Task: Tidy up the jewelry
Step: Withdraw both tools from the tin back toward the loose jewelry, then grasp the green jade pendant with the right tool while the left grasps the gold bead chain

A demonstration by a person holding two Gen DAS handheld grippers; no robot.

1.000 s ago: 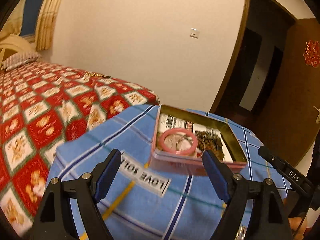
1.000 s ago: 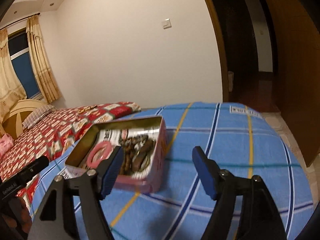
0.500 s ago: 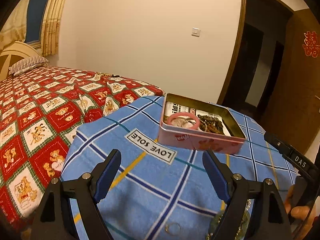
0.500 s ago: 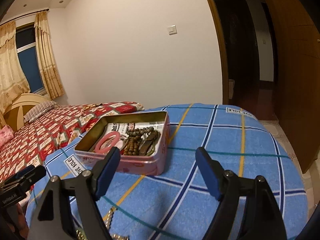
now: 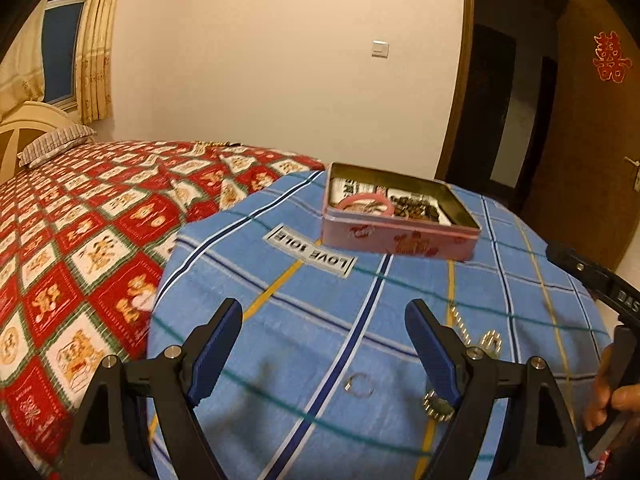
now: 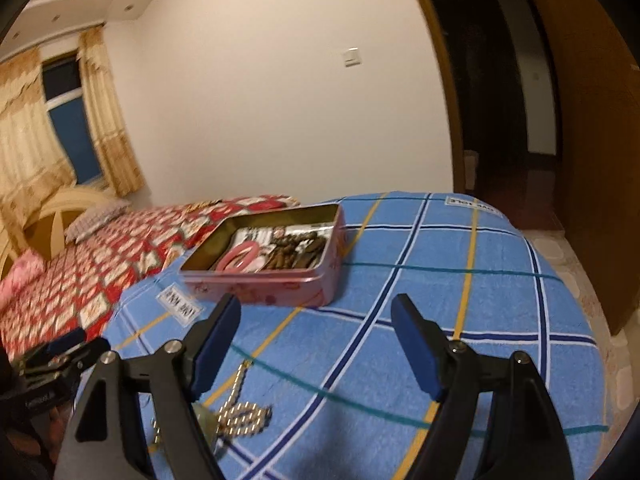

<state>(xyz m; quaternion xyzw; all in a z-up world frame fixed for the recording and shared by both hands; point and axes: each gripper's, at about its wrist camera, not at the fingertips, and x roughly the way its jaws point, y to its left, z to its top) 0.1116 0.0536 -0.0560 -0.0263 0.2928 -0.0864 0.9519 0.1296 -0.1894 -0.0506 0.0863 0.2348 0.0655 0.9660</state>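
An open pink tin point(image 5: 400, 238) stands on the blue checked cloth point(image 5: 280, 320); it also shows in the right wrist view point(image 6: 264, 280). A pink bangle point(image 5: 365, 203) and dark brown beads point(image 5: 414, 210) lie inside it. A small silver ring point(image 5: 359, 385) and a gold chain with a round pendant point(image 5: 438, 406) lie on the cloth near me. The gold chain point(image 6: 240, 416) shows bunched by my right gripper's left finger. My left gripper point(image 5: 324, 344) is open and empty above the cloth. My right gripper point(image 6: 316, 340) is open and empty, just short of the tin.
A bed with a red patterned quilt point(image 5: 80, 220) lies to the left of the cloth. A doorway and a brown wooden door point(image 5: 580, 140) stand at the right. The cloth drops off at its right edge point(image 6: 580, 320).
Both grippers have drawn back and up from the tin. The tin now sits farther off, and the ring and gold chain have come into view on the near cloth.
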